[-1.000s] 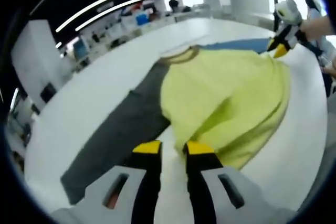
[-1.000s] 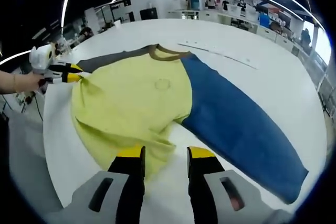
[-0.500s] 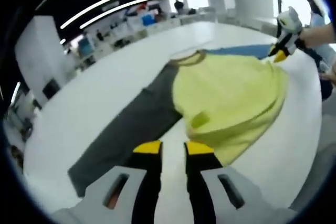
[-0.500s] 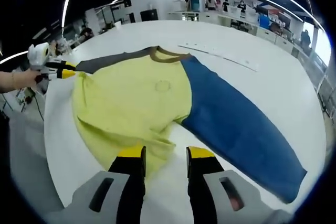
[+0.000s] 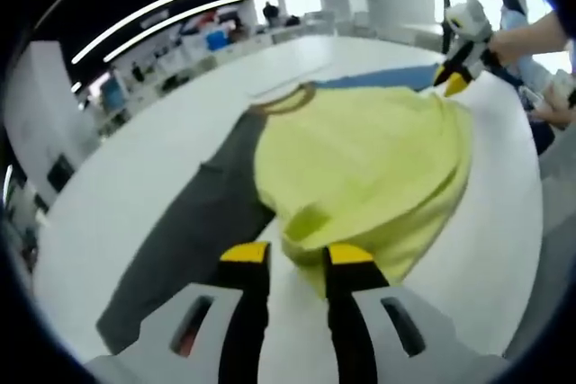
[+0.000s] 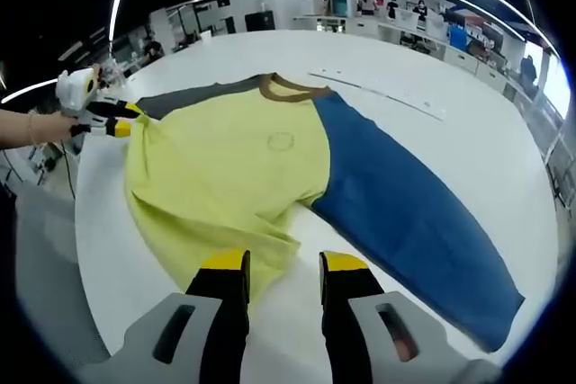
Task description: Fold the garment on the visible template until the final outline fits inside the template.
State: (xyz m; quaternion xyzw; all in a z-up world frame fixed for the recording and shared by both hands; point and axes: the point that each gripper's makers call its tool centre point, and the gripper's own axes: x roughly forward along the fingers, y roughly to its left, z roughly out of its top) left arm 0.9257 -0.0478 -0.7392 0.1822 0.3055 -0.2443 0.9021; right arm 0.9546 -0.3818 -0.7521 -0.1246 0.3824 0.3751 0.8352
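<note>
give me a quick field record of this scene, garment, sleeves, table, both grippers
garment: yellow-bodied shirt, lying flat, brown collar
sleeves: blue sleeve and grey sleeve, both spread out
surface: white table
left gripper: open, fingers at the shirt's hem corner
right gripper: open, fingers at the hem corner on the blue side
fold: not yet started

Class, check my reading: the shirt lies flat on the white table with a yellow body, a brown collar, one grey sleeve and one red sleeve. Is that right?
Not quite. The second sleeve is blue, not red, as the right gripper view shows. The shirt, white table, brown collar and grey sleeve are as stated.
</note>
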